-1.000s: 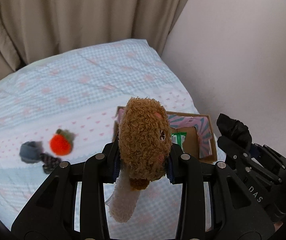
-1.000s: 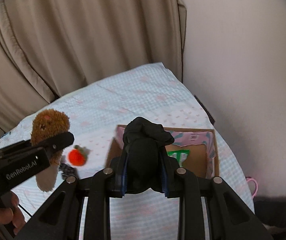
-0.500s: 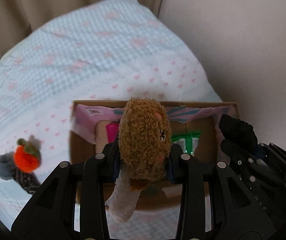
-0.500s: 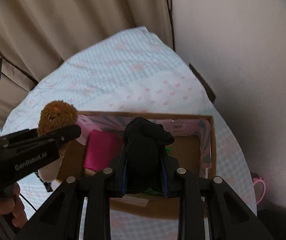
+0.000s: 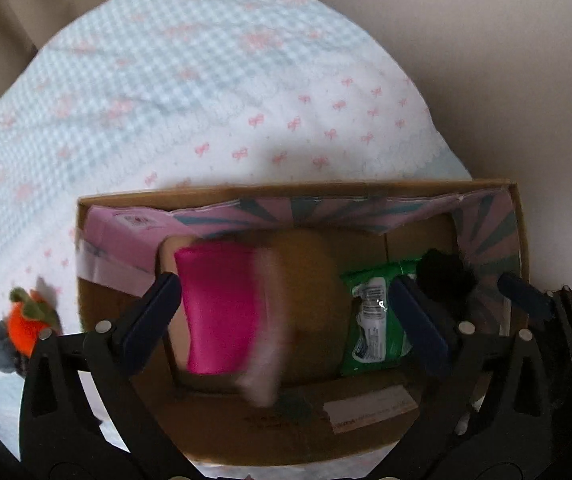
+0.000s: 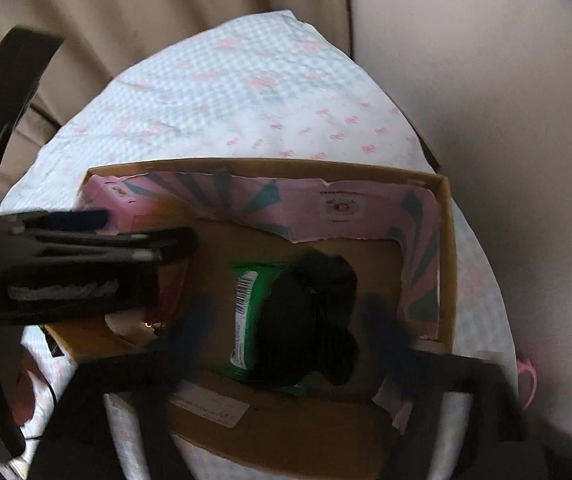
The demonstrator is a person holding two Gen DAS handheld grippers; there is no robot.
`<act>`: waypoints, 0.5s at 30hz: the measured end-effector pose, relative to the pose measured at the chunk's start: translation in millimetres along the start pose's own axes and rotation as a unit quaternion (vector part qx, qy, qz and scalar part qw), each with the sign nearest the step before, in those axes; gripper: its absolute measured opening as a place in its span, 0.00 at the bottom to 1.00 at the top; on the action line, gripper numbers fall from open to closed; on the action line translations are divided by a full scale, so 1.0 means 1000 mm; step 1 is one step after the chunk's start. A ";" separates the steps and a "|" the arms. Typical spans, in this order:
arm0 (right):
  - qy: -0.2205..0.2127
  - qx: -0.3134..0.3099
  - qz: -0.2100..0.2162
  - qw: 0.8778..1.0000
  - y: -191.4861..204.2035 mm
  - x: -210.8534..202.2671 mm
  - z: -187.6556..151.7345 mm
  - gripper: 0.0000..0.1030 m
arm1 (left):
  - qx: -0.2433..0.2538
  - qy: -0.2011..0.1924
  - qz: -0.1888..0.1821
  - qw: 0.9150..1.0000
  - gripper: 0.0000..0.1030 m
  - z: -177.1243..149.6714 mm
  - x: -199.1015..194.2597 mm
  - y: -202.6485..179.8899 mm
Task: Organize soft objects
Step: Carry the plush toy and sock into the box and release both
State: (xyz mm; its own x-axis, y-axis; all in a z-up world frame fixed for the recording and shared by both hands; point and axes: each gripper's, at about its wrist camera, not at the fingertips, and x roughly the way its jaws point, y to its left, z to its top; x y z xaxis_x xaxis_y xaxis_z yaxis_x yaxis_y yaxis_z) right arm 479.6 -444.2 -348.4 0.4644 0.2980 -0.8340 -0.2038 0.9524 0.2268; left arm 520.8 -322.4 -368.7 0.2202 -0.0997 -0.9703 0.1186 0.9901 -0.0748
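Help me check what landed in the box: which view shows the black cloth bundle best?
The right wrist view: the black cloth bundle sits mid-frame in the box, lying over the green packet, between the right gripper's just-opened jaws. The left wrist view catches only a small part of it, partly hidden by gripper fingers.

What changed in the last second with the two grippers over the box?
Both jaws have just been opening. The left gripper let go of the brown plush, the right gripper the black cloth; both are dropping into the cardboard box. The orange toy stayed on the bed.
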 end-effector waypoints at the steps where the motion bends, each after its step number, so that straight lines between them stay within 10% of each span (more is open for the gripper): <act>1: -0.003 -0.004 0.003 1.000 0.001 -0.001 -0.001 1.00 | 0.000 -0.001 0.001 1.000 1.00 0.002 0.000 0.001; 15: -0.020 -0.015 0.010 1.000 0.000 -0.014 0.001 1.00 | -0.005 -0.001 -0.013 1.000 1.00 0.000 -0.015 -0.002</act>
State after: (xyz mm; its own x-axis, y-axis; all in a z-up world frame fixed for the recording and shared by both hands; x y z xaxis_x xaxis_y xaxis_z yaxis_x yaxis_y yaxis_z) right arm 473.6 -448.3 -335.9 0.4930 0.3207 -0.8088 -0.2395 0.9437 0.2282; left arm 517.3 -322.6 -354.1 0.2188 -0.1263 -0.9676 0.1141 0.9881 -0.1032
